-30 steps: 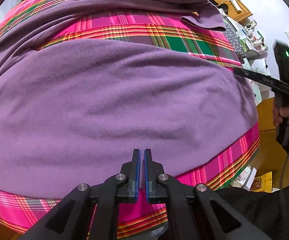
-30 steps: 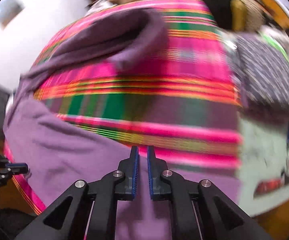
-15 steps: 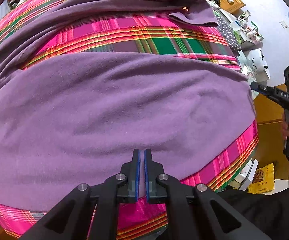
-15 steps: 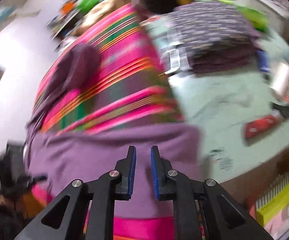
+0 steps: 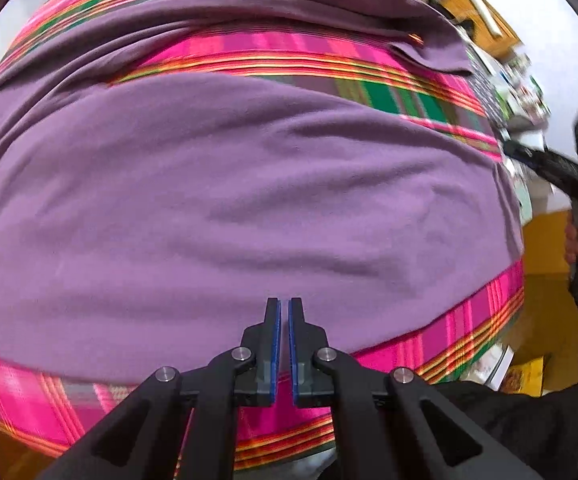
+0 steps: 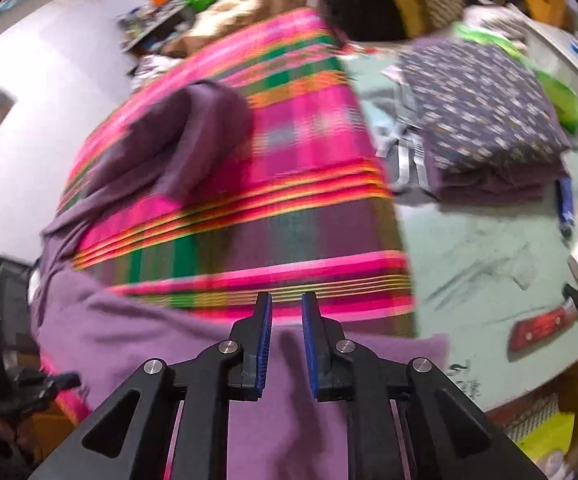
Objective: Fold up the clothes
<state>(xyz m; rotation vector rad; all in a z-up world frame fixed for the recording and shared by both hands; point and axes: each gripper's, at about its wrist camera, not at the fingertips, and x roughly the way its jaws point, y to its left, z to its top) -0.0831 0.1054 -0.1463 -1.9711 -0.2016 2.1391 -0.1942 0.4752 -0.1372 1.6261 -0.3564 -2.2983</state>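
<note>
A purple garment (image 5: 249,200) lies spread flat on a pink plaid cloth (image 5: 469,328), with one sleeve (image 5: 429,52) stretched along the far side. My left gripper (image 5: 283,304) hangs over the garment's near hem, shut with nothing between its pads. My right gripper (image 6: 287,300) is over the garment's right corner (image 6: 129,336), open with a narrow empty gap. The sleeve's end (image 6: 193,128) lies further up the plaid cloth (image 6: 289,160). Each gripper shows in the other's view: the right gripper (image 5: 549,164) held by a hand, the left gripper (image 6: 9,360) at the edge.
On the pale green table (image 6: 489,260) to the right sit a folded stack of dark patterned clothes (image 6: 481,120), a red-handled knife (image 6: 545,324) and a blue pen (image 6: 565,204). A black and yellow bundle (image 6: 369,4) lies beyond the plaid cloth. A yellow packet (image 5: 525,376) is on the floor.
My right gripper's jaws have widened from almost shut to a narrow gap, and its view swung right, then partly back. My left gripper stays shut over the hem.
</note>
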